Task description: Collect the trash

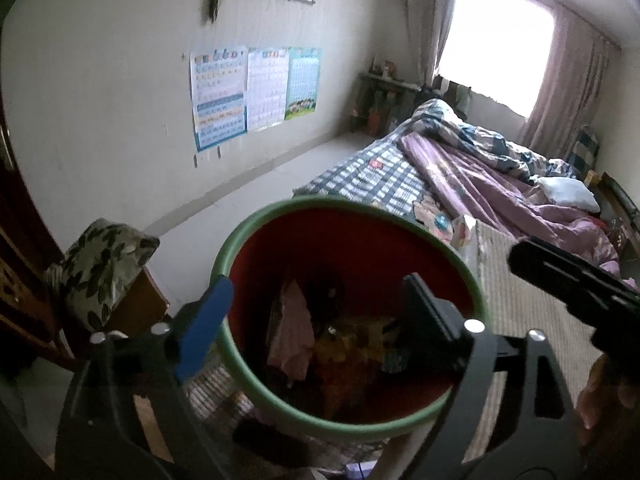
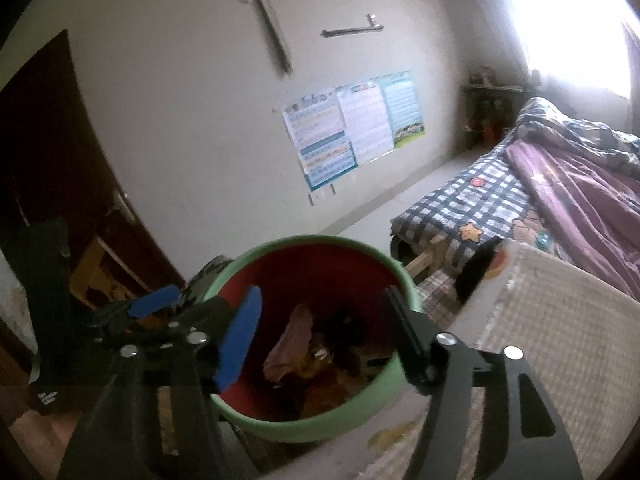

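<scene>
Both claws are hanging wide and empty over the green-rimmed bin [image 1: 460, 256]: left claw [image 1: 316, 320], right claw [image 2: 320, 332], apparently so released trash [image 2: 292, 336] lands inside.

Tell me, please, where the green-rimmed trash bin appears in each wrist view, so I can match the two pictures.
Left wrist view: the trash bin fills the lower centre, between the claw's fingers.
Right wrist view: the trash bin sits lower centre, slightly left.
Shared landmark: the wall posters, above the bin in both.
</scene>
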